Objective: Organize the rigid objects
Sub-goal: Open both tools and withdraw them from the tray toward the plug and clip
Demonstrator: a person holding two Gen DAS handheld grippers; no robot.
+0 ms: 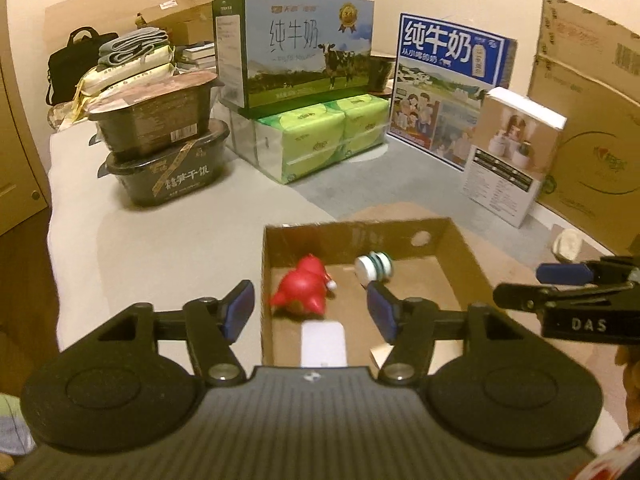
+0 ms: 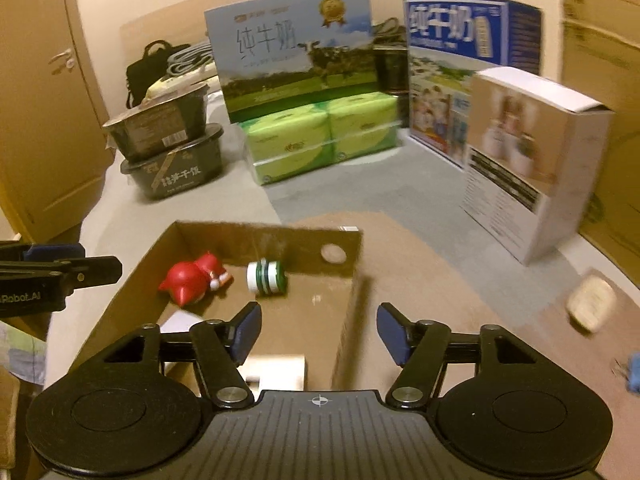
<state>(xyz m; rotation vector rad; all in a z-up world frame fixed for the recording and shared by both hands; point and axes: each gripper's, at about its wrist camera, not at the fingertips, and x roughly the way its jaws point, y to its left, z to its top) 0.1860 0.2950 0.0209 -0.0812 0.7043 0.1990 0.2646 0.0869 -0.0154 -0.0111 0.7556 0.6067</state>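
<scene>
An open cardboard box (image 1: pixel 464 248) (image 2: pixel 344 276) lies on the bed. Inside it lie a red toy figure (image 1: pixel 302 290) (image 2: pixel 192 278), a green-and-white spool (image 1: pixel 374 266) (image 2: pixel 265 276) and a white flat object (image 1: pixel 323 343) (image 2: pixel 178 322); a gold flat item (image 2: pixel 276 368) shows in the right wrist view. My left gripper (image 1: pixel 310 312) is open and empty above the box's near-left corner. My right gripper (image 2: pixel 318 330) is open and empty over the box's right wall; it appears side-on in the left wrist view (image 1: pixel 560 284). A cream object (image 1: pixel 568 243) (image 2: pixel 591 300) lies outside the box to the right.
Two stacked black food tubs (image 1: pixel 164 152) (image 2: pixel 172 152) stand at the back left. Milk cartons (image 1: pixel 296 48) (image 2: pixel 296 48) on green tissue packs (image 1: pixel 320 140) (image 2: pixel 320 140), a blue milk box (image 1: pixel 444 88) and a white box (image 1: pixel 508 156) (image 2: pixel 532 160) line the back. A blue item (image 2: pixel 633 372) lies far right.
</scene>
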